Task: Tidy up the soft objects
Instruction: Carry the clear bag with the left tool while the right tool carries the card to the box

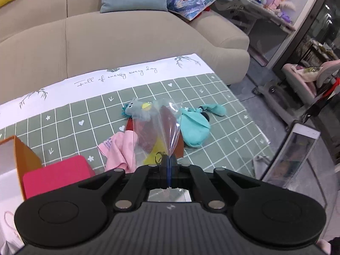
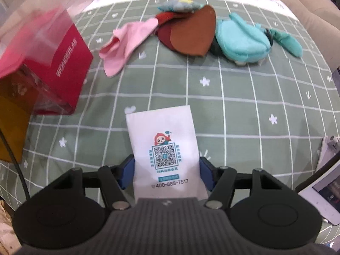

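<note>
Two wrist views look down on a counter [image 2: 255, 106] spread with a green cloth ruled in white squares.

The left tongs [image 1: 169, 163] are pressed together on the gathered edge of a clear plastic bag [image 1: 157, 127], which hangs lifted in front of the camera. In the right wrist view the same bag fills the upper left corner, in front of a red box [image 2: 70, 63] printed with white lettering.

The right tongs [image 2: 166, 173] stand on either side of a white packet [image 2: 161, 131] with a square code and a cartoon figure printed on it. A blue pad sits at each of its long edges; whether the pads press on it cannot be told. The packet lies flat on the cloth, on the near side of the red box.

The soft things lie in a row beyond the packet, towards the counter's far edge: a pink cloth [image 2: 125, 40] nearest the red box, then overlapping brown and dark red felt pieces [image 2: 191, 34], then a teal plush toy [image 2: 242, 40]. A grey plush toy [image 2: 178, 5] sits just behind the felt pieces. A beige sofa [image 1: 127, 38] stands past the counter.
</note>
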Demonstrator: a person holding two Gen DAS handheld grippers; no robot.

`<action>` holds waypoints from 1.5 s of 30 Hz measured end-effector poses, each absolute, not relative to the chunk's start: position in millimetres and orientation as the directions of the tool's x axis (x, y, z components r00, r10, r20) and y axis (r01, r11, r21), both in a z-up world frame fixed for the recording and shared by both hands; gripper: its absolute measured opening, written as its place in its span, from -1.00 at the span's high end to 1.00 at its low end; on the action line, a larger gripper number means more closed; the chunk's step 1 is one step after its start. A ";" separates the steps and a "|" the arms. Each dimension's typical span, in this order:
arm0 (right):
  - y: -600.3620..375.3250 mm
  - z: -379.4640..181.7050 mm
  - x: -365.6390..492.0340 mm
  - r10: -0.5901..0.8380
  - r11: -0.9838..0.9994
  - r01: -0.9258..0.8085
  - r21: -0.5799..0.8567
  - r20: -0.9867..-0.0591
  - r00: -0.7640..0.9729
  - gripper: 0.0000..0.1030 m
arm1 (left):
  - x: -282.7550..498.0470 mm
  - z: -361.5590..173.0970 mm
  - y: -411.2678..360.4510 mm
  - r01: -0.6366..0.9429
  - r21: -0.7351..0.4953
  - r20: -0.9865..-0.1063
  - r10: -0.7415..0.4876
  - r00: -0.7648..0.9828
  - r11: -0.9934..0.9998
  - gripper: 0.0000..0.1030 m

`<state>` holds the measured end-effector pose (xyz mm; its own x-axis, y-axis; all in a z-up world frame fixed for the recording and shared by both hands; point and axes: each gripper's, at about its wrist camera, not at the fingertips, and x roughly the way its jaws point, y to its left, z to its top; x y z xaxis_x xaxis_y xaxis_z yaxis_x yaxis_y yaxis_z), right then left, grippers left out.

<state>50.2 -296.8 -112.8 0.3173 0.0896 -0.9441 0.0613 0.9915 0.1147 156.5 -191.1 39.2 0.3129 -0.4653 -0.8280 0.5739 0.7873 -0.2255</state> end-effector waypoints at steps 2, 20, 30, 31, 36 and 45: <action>-295.8 -105.7 51.1 0.073 0.992 0.075 0.104 -0.937 0.341 -0.19 | 153.3 44.3 -184.5 0.575 -0.222 -0.823 -0.467 0.322 0.788 1.00; -242.4 4.7 56.0 0.119 0.982 0.067 0.178 -0.850 0.513 -0.19 | 145.2 116.5 -45.0 0.376 -0.293 -0.798 -0.441 0.410 0.879 1.00; -133.3 79.8 70.8 0.266 0.964 -0.179 0.199 -0.780 0.567 -0.19 | 133.7 137.7 90.9 0.185 -0.299 -0.793 -0.351 0.498 0.936 1.00; -121.0 83.3 73.3 0.279 0.959 -0.203 0.197 -0.777 0.565 -0.19 | 130.2 138.7 104.4 0.172 -0.303 -0.788 -0.348 0.509 0.937 1.00; -58.6 86.7 92.5 0.355 0.922 -0.332 0.200 -0.780 0.515 -0.19 | 120.9 130.7 152.3 0.115 -0.329 -0.782 -0.338 0.524 0.937 1.00; 32.7 36.6 141.0 0.273 0.908 -0.409 0.093 -0.872 0.407 -0.20 | 93.2 107.4 213.5 0.063 -0.392 -0.773 -0.365 0.519 0.918 1.00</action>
